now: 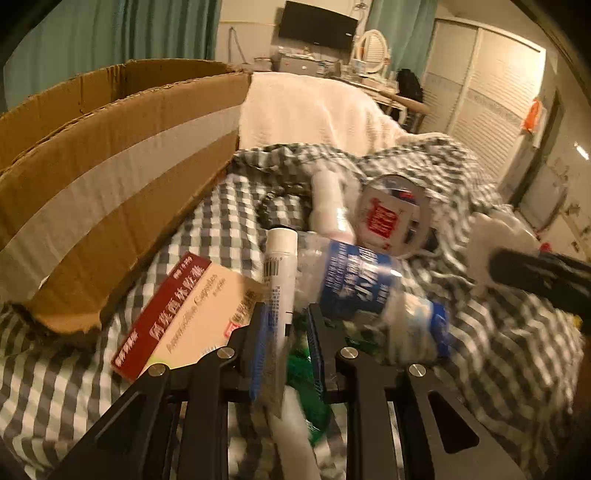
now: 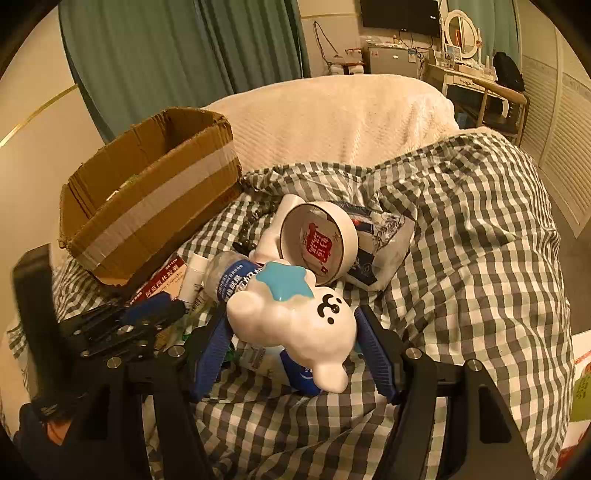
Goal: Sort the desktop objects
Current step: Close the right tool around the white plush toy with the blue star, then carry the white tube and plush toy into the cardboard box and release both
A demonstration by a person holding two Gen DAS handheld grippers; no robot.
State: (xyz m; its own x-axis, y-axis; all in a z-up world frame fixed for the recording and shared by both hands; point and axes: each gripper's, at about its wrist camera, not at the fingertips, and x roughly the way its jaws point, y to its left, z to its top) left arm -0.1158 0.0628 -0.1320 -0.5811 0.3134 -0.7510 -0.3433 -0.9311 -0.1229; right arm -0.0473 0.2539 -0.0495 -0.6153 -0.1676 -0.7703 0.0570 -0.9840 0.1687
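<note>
While the left gripper pinches the white tube and the right gripper clasps the white figurine, both items next need carrying to the cardboard box.

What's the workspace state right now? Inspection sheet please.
Surface: checked cloth, rumpled, over a bed.
Job's things: cardboard box open at left; medicine box, plastic bottle, tape roll piled beside it.
Clutter: bead string, crumpled bag.
Grippers: left gripper shut on white tube; right gripper shut on white bear figure.
Cables: cords on the far wall.
Surroundings: green curtains, wall screen, dressing table.
</note>
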